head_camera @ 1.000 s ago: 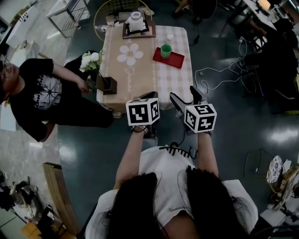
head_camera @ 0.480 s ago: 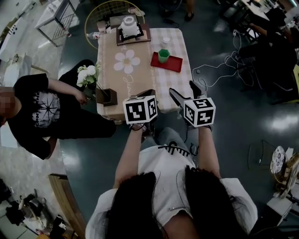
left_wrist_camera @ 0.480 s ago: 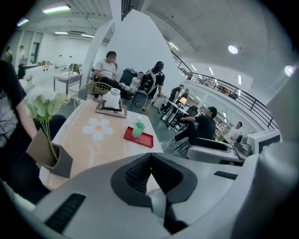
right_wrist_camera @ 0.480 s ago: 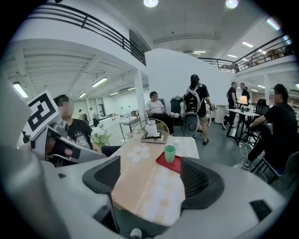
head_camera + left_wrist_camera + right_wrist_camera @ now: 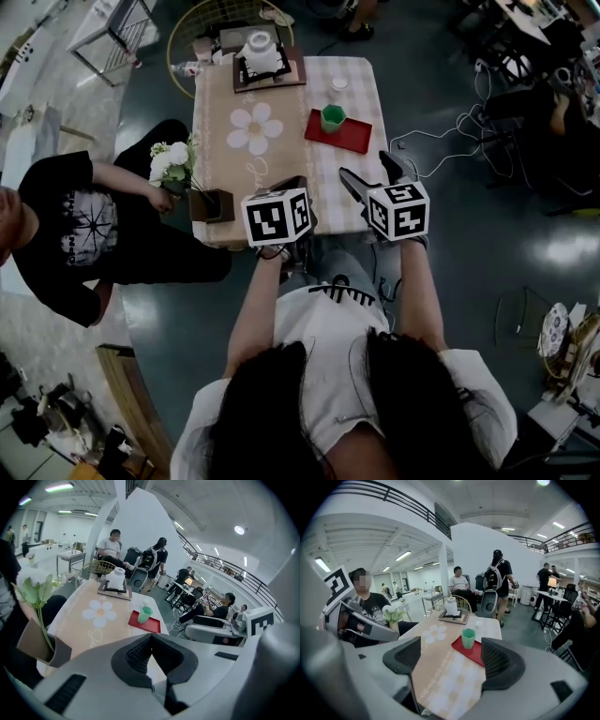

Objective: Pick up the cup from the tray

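A green cup [image 5: 333, 118] stands upright on a red tray [image 5: 347, 138] on the right half of a checked table [image 5: 281, 159]. Both grippers hover short of the table's near edge, apart from the cup. My left gripper [image 5: 296, 187] is shut, its dark pads pressed together with nothing between them [image 5: 150, 641]; the cup [image 5: 145, 614] and tray [image 5: 151, 625] show beyond it. My right gripper [image 5: 370, 176] is open and empty [image 5: 452, 660], and the cup [image 5: 468, 638] on the tray [image 5: 472, 654] appears between its two pads, further off.
A white roll on a dark board [image 5: 261, 54] sits at the table's far end, a small white cup [image 5: 338, 84] beside it. A brown box with white flowers [image 5: 208, 202] stands at the near left corner. A seated person in black [image 5: 70, 225] is left of the table. Cables [image 5: 441, 141] lie on the floor at right.
Both grippers have drawn slightly closer to the table's near edge. The left stays shut and the right stays open. The cup and tray have not moved.
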`<state>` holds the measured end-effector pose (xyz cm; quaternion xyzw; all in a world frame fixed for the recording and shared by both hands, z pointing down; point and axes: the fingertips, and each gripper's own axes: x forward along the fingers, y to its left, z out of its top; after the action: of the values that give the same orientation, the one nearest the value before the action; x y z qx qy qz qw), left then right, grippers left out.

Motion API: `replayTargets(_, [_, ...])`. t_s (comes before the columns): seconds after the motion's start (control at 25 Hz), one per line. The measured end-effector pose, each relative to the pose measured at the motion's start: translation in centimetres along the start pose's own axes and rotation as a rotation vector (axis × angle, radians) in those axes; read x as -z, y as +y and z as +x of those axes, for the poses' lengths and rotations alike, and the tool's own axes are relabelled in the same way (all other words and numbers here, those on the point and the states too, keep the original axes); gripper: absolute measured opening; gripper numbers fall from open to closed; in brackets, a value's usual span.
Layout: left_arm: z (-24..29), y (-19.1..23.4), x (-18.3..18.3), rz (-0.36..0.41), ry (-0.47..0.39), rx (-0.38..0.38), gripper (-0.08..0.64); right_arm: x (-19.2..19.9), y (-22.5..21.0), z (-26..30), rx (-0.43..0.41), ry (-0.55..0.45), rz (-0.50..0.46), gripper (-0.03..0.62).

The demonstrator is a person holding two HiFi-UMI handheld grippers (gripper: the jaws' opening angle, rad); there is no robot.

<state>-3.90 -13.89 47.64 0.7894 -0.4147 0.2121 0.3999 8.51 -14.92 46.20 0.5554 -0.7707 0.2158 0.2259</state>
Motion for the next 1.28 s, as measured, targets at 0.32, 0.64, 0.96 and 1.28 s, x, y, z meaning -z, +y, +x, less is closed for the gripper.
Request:
replayTargets(0.32, [4.1, 2.2, -4.3, -0.058, 0.007, -0.057, 0.008, -2.2, -2.8, 7.5, -0.091, 0.1, -0.139, 0.385])
replayTargets(0.64, [8.1, 4.2, -6.8, -0.142, 0.032, -0.137, 0.008, -0.8, -4.3, 14.3, -0.21, 0.275, -0.452, 0.385])
replayTargets(0.96, [11.7, 5.2, -7.3, -0.203, 0.082, -0.186, 0.008, 0.4, -6.1, 19.8, -0.31, 0.384, -0.517, 0.385])
replayTargets(1.28, [13.9, 6.6, -7.1, -0.244, 0.124, -0.22, 0.008, 3.2, -6.2, 23.2, -0.38, 0.511, -0.627, 0.383])
